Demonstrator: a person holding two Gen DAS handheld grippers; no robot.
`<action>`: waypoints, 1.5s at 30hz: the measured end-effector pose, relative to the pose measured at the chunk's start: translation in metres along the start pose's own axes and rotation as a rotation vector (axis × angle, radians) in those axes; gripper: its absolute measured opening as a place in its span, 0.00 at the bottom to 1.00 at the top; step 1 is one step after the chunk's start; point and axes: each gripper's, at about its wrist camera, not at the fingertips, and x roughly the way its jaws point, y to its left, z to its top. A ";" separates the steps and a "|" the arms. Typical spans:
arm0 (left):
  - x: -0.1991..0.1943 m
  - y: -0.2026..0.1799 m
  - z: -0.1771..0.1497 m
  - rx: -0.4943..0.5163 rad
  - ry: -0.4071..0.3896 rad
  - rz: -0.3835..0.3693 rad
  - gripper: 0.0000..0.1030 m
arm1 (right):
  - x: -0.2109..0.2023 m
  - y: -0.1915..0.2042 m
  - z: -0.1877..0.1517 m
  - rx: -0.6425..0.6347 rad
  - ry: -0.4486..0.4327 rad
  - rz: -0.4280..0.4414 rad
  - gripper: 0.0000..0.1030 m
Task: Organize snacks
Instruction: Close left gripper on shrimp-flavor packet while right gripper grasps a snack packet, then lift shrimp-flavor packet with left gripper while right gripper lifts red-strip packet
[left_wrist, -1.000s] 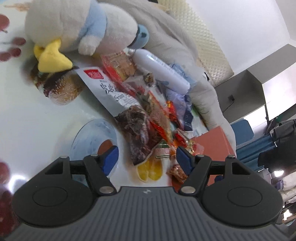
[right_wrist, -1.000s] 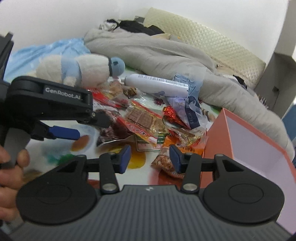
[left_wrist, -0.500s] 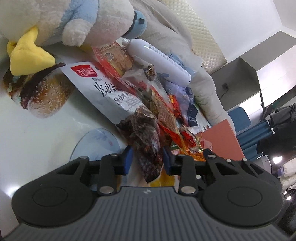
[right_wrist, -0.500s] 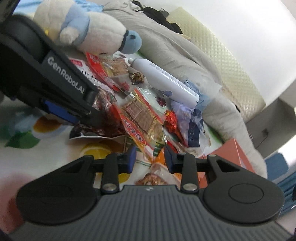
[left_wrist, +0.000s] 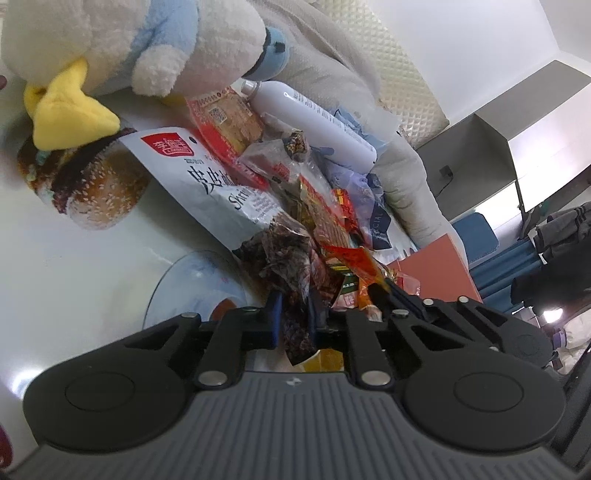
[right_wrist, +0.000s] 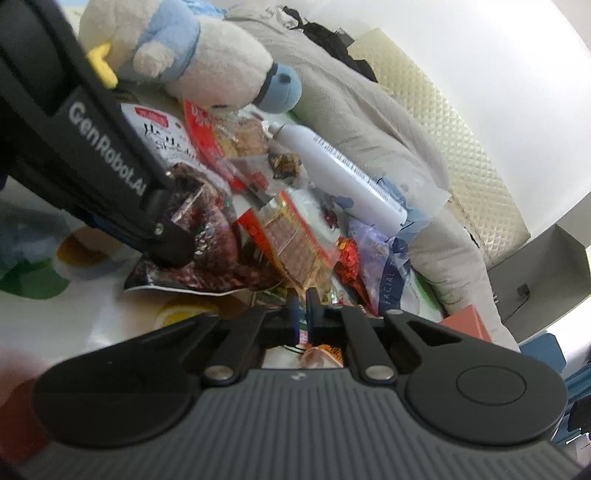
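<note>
Two grips: you have both grippers pinched onto packets at the near edge of the snack pile (left_wrist: 317, 206).
Shrimp bag: the silver bag with the dark printed end (left_wrist: 221, 192) lies at the near left of the pile, its dark end toward you.
Left gripper: your left gripper (left_wrist: 295, 317) has just been closing and its blue pads press on the bag's dark, crumpled end.
Right gripper: your right gripper (right_wrist: 302, 310) has just been closing; its pads are almost together on the thin edge of a clear red-bordered packet (right_wrist: 295, 240) in the pile's middle.
Orange box: it (left_wrist: 439, 266) stands just right of the pile.
White bottle: it (left_wrist: 314, 118) lies on its side along the pile's far edge.
Plush toy: the white-and-blue plush (left_wrist: 129, 44) sits at the pile's far left.
Grey bedding: it (left_wrist: 332, 55) is heaped beyond the pile.
</note>
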 end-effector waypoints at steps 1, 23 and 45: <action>-0.003 0.000 -0.001 -0.002 -0.001 0.001 0.15 | -0.005 -0.001 0.000 0.001 -0.002 0.001 0.04; -0.114 -0.021 -0.072 -0.012 0.052 0.057 0.10 | -0.127 0.005 -0.050 0.175 0.016 0.135 0.04; -0.215 -0.037 -0.122 0.061 0.179 0.188 0.12 | -0.242 0.004 -0.126 0.279 0.087 0.259 0.07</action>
